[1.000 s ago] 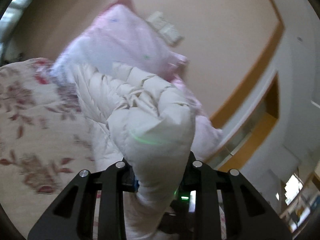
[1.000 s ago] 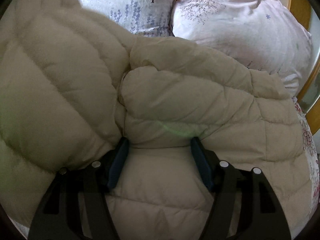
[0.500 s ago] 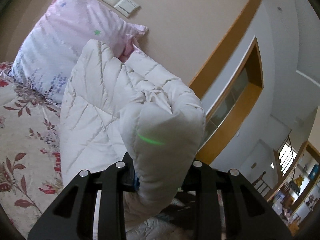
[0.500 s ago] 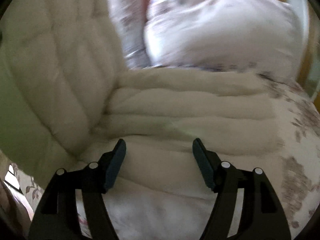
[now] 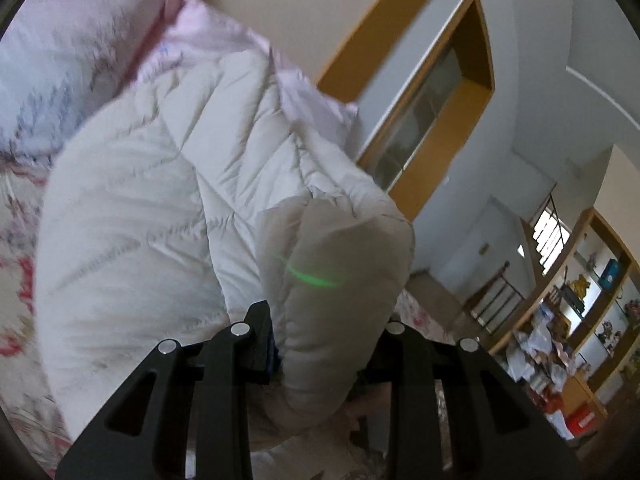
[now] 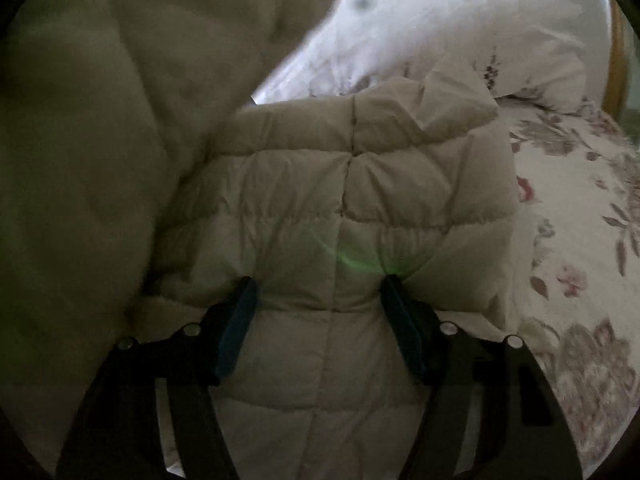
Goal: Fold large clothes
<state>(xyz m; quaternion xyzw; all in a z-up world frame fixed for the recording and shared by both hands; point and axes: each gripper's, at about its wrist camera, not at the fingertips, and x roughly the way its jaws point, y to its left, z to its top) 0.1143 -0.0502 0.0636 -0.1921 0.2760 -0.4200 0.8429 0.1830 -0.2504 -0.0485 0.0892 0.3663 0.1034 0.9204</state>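
Left wrist view showed the left gripper (image 5: 320,340) clamped on a thick roll of the cream quilted down jacket (image 5: 160,220), its two fingers pressed into either side of the padding. The jacket bulged upward from the grip and spread to the left, raised above the flowered bedspread (image 5: 20,248). Behind it leaned a pale pink pillow (image 5: 72,48) against the beige wall, blurred by motion. To the right stood a wood-framed opening (image 5: 448,92) and, farther off, cluttered shelves (image 5: 580,320).

The right wrist view was dim. The right gripper (image 6: 316,312) had its blue-padded fingers (image 6: 240,328) set fairly wide apart, with a puffy fold of the same jacket (image 6: 340,200) filling the gap between them and bunching just above the pads; the fabric dented where each pad met it, so the gripper held it. More of the jacket hung large on the left. A white printed pillow (image 6: 460,20) lay beyond, and the bedspread (image 6: 580,220) ran along the right.
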